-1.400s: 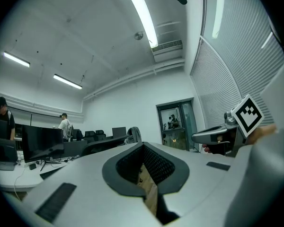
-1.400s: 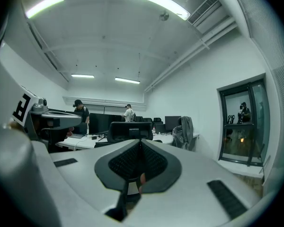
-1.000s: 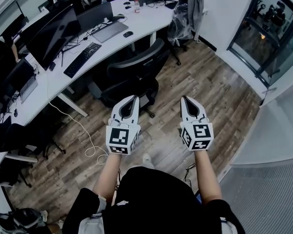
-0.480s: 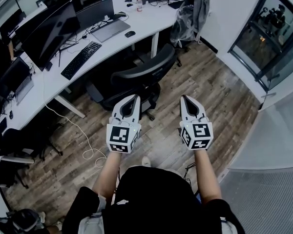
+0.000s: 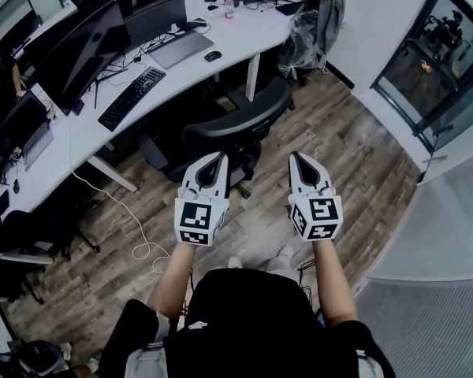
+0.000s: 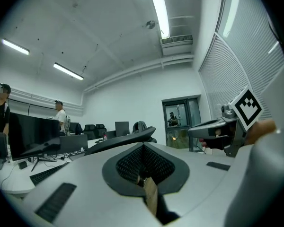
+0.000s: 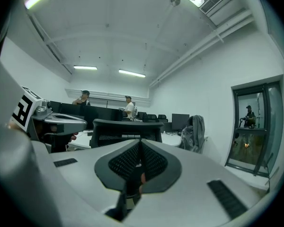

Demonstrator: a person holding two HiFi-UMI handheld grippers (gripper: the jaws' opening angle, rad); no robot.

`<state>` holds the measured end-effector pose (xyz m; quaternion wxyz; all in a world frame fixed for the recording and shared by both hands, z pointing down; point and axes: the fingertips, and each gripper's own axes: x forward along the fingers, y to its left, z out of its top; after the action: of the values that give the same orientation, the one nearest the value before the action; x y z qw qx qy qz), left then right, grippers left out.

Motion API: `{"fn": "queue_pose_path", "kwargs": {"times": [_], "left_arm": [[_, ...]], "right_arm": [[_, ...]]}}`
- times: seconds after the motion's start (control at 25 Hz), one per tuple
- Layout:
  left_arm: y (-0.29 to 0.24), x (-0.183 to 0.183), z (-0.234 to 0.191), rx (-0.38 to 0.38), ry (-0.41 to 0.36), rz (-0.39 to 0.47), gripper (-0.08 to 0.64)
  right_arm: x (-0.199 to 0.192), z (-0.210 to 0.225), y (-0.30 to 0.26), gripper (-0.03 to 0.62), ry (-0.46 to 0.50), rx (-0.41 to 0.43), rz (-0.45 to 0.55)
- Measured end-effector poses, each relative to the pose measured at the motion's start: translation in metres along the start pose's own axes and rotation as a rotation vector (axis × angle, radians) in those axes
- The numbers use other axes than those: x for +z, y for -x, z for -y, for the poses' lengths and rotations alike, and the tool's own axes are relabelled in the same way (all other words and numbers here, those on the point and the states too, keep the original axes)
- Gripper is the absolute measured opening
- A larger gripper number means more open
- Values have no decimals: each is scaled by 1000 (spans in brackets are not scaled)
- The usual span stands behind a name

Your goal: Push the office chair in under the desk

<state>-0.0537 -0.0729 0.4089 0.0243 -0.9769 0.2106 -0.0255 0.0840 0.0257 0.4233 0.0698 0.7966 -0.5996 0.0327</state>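
Office chair (image 5: 244,113) near desk (image 5: 238,35); left tool (image 5: 214,159) and right tool (image 5: 298,158) closed

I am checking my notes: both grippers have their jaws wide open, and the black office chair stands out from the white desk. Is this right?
Not fully. The jaws are shut, not open: the left gripper and the right gripper each show closed, empty jaws in their own gripper views. The black office chair does stand out from the white desk.

Right claw (image 7: 140,144), jaws together, empty — office chair (image 7: 126,126) ahead.
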Motion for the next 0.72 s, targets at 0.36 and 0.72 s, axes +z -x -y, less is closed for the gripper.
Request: {"fn": "queue_pose_path", "kwargs": {"times": [0.36, 0.72], "left_arm": [[-25, -11, -4, 46, 27, -25, 12], [-52, -12, -4, 200, -22, -61, 12]], "right_arm": [[-2, 17, -35, 24, 0, 71, 3], [1, 45, -74, 25, -9, 202, 15]]}}
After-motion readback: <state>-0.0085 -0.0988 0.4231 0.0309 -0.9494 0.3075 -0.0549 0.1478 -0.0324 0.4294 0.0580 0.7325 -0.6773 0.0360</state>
